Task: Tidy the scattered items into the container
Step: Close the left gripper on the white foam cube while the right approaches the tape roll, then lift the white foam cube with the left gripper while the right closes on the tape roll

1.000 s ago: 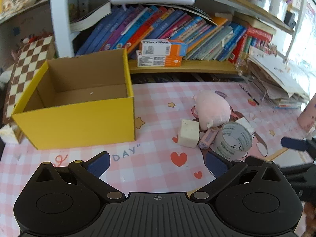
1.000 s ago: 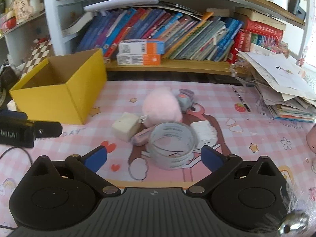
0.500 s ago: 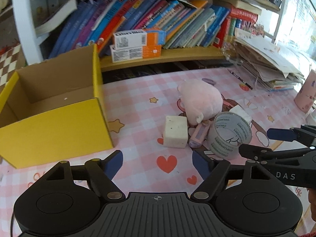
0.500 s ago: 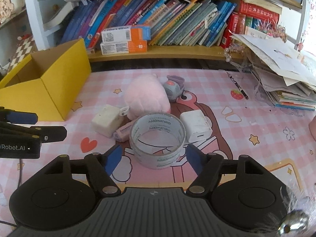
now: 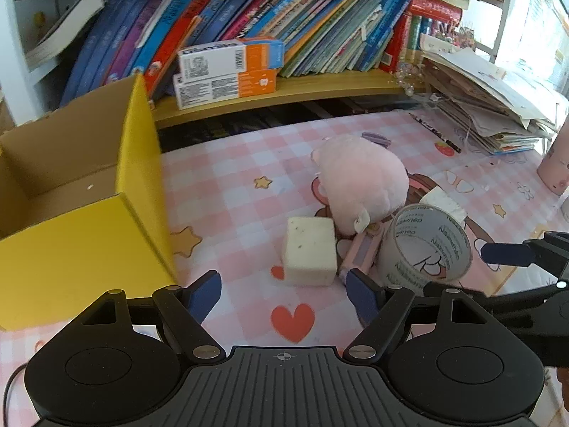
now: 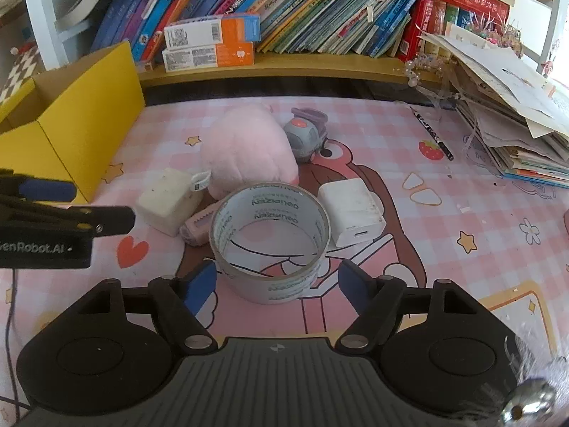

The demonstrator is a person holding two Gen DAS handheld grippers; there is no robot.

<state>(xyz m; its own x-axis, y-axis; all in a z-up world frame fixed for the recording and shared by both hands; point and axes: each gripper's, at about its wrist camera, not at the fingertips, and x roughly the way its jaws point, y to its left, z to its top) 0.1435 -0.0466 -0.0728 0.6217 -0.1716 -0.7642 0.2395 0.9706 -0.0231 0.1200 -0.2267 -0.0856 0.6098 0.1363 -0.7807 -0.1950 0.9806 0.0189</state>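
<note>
On the pink checked mat (image 6: pixel 444 213), the clutter is sitting in one tight cluster. The right gripper (image 6: pixel 277 286) is hanging just short of the tape roll (image 6: pixel 270 242), jaws spread wider than the roll and having just been opening a little; nothing is between the pads. Its view is showing what the other mostly hides: a white charger block (image 6: pixel 350 210) touching the roll at two o'clock, and a grey toy car (image 6: pixel 307 135) behind the pink plush (image 6: pixel 249 153) at twelve. A pink tube (image 6: pixel 197 226) is lying at the roll's ten o'clock, beside the cream block (image 6: pixel 167 201).

The left gripper (image 5: pixel 284 295) is hovering, jaws parted and empty, with the cream block (image 5: pixel 310 251) straight ahead at twelve. Only this view is looking into the yellow box (image 5: pixel 92 249), at ten o'clock, its brown inside bare. The tape roll (image 5: pixel 425 249) is sitting at two o'clock, the plush (image 5: pixel 362 185) behind it.
</note>
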